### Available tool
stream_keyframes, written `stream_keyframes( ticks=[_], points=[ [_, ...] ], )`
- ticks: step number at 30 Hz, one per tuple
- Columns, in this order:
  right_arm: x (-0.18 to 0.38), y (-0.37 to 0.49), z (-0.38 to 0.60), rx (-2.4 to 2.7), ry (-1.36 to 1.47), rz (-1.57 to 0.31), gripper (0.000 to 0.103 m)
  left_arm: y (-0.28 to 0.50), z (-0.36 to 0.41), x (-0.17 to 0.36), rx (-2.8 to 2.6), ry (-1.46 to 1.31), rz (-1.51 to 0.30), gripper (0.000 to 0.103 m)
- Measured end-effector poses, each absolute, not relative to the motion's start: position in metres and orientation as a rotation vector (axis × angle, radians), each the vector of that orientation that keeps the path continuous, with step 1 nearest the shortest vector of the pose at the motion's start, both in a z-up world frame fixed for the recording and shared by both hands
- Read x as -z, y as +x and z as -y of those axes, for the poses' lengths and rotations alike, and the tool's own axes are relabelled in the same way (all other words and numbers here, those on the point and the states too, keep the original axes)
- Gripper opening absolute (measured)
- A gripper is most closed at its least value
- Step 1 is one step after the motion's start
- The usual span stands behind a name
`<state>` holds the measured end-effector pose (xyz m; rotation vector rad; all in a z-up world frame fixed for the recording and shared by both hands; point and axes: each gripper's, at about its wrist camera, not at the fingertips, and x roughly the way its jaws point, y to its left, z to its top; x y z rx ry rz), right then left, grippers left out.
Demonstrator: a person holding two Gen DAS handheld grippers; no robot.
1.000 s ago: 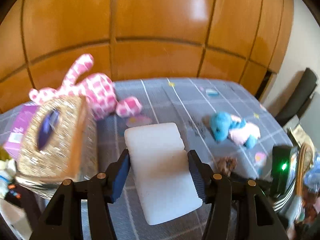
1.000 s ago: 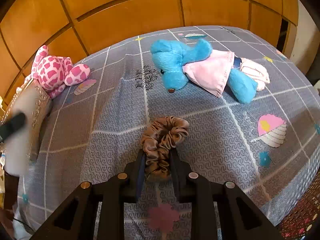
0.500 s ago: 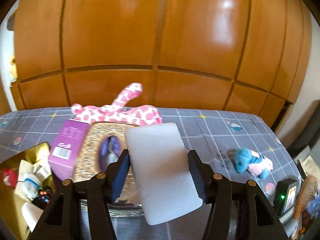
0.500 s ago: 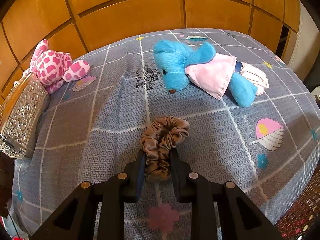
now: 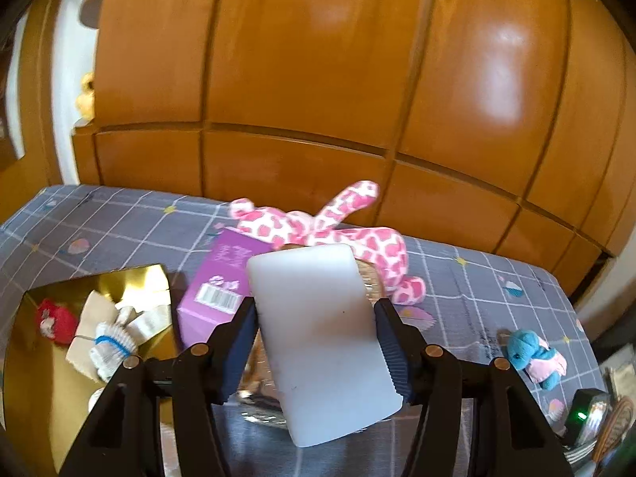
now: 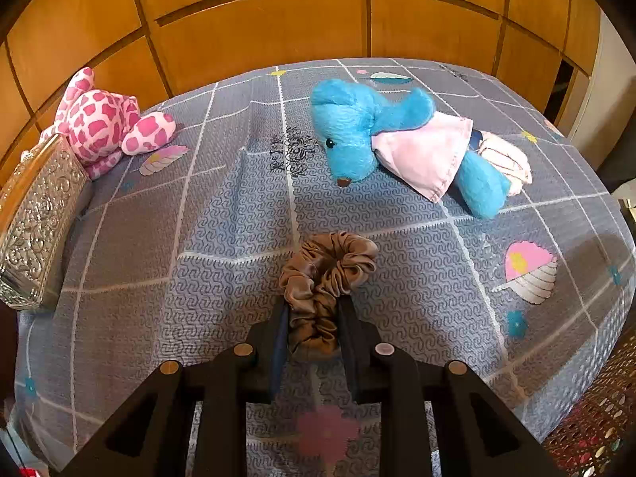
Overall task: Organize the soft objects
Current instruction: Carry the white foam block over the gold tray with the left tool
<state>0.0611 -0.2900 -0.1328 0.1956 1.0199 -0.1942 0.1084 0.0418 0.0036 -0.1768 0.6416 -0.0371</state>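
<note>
My left fingers pinch a white sponge; right fingers pinch a brown scrunchie. Gold box lower left part-filled; pink plush, blue plush remain.

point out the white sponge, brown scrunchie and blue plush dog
white sponge [image 5: 322, 342], left wrist view: middle of its flat face, between the pads.
brown scrunchie [image 6: 328, 274], right wrist view: ruffled loop just ahead of the fingers.
blue plush dog [image 6: 349, 127], right wrist view: on its head.
</note>
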Motion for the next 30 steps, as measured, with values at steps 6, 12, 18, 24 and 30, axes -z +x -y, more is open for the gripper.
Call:
stream_keyframes(
  ticks=[6,12,18,24,30],
  points=[
    [0.135,0.062,0.286,0.205,0.173,-1.020,0.023,0.098,-0.070,0.005,-0.026,-0.204,-0.649,0.060],
    [0.136,0.062,0.283,0.212,0.161,-1.021,0.023,0.085,-0.100,0.014,-0.096,-0.229,-0.656,0.060],
    [0.136,0.063,0.279,0.216,0.141,-1.021,0.023,0.076,-0.129,0.024,-0.165,-0.269,-0.666,0.060],
    [0.136,0.064,0.277,0.217,0.124,-1.020,0.023,0.066,-0.149,0.035,-0.211,-0.290,-0.681,0.060],
    [0.135,0.063,0.276,0.218,0.119,-1.020,0.023,0.060,-0.164,0.042,-0.254,-0.305,-0.692,0.060]
  ],
)
